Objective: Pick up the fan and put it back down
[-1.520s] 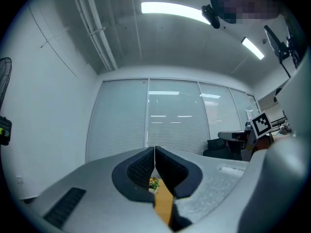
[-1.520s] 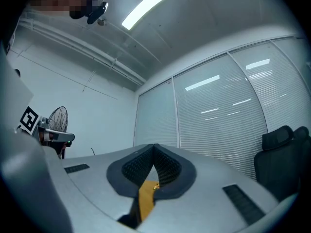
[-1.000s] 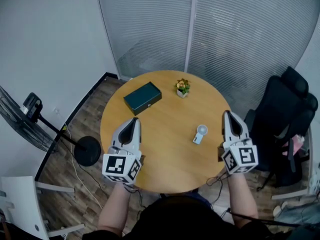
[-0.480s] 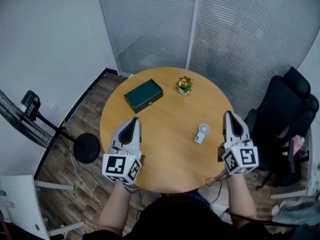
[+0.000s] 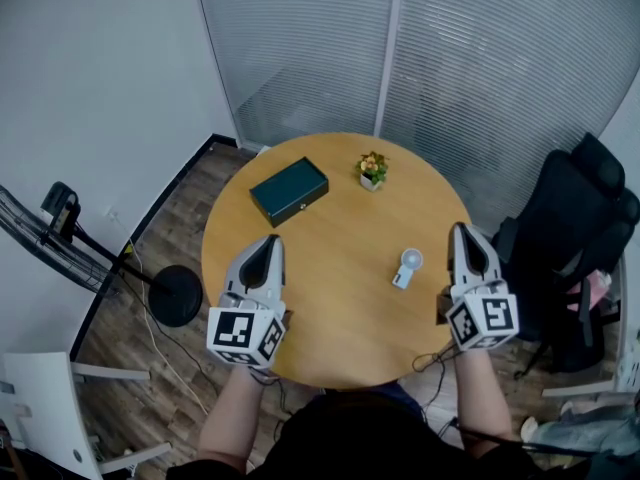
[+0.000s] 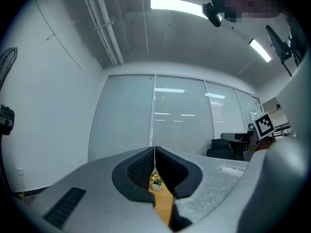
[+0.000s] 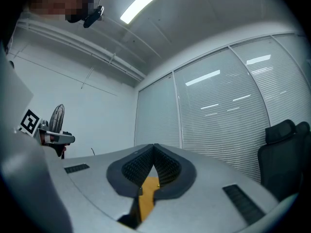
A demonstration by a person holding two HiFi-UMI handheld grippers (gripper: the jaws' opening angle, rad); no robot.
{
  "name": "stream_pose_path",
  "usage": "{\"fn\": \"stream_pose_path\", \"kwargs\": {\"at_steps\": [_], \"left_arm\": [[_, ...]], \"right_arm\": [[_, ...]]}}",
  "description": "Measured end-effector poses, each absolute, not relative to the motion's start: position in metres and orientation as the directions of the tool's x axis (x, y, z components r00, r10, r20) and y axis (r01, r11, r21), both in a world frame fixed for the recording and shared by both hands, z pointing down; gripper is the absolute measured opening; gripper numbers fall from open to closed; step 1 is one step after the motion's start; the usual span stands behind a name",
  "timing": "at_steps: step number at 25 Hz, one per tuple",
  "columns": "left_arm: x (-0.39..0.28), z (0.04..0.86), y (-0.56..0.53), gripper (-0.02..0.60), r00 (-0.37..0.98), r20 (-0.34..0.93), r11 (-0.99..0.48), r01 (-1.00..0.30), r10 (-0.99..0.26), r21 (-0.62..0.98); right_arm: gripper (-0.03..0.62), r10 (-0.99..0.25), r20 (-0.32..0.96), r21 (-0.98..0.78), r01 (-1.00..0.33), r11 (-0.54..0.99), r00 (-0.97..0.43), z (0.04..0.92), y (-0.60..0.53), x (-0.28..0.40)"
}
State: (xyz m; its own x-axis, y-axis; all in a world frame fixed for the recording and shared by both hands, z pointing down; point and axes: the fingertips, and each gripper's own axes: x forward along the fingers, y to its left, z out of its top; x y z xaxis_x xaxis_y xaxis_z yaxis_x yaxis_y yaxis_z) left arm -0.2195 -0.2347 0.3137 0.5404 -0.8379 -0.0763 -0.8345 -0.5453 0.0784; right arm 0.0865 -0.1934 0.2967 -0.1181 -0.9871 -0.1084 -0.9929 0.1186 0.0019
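**Both grippers shut and empty above the table; small fan lying untouched**

A glass partition with blinds (image 5: 430,58) is seen behind a round wooden table (image 5: 330,308), which takes up the middle of the head view. A black office chair (image 5: 575,228) is placed at the table's right side, and a standing floor fan (image 5: 176,301) is set on the wood floor at the left, near the white wall. Part of a white chair (image 5: 45,393) is visible at the lower left corner.

The left gripper (image 5: 268,240) is held over the near left edge of the table, pointed away from the person. Its fingers are pressed together with nothing pinched between them, as is shown in the left gripper view. The right gripper (image 5: 459,229) is held over the near right edge, pointed the same way. Its fingers are likewise pressed together on nothing.

A dark green box (image 5: 288,192) is laid on the far left part of the table. The small white fan (image 5: 405,267) is found lying flat on the tabletop between the two grippers, near the right one and apart from it. A small potted plant (image 5: 372,171) is set upright at the far side, to the right of the box.
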Motion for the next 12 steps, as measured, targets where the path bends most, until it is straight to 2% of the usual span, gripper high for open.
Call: {"fn": "stream_pose_path", "kwargs": {"at_steps": [12], "left_arm": [[-0.2141, 0.3176, -0.2436, 0.011, 0.543, -0.071, -0.548, -0.833, -0.836, 0.079]], "right_arm": [[0.004, -0.987, -0.101, -0.002, -0.992, 0.129, -0.128, 0.3007, -0.2034, 0.0868]]}}
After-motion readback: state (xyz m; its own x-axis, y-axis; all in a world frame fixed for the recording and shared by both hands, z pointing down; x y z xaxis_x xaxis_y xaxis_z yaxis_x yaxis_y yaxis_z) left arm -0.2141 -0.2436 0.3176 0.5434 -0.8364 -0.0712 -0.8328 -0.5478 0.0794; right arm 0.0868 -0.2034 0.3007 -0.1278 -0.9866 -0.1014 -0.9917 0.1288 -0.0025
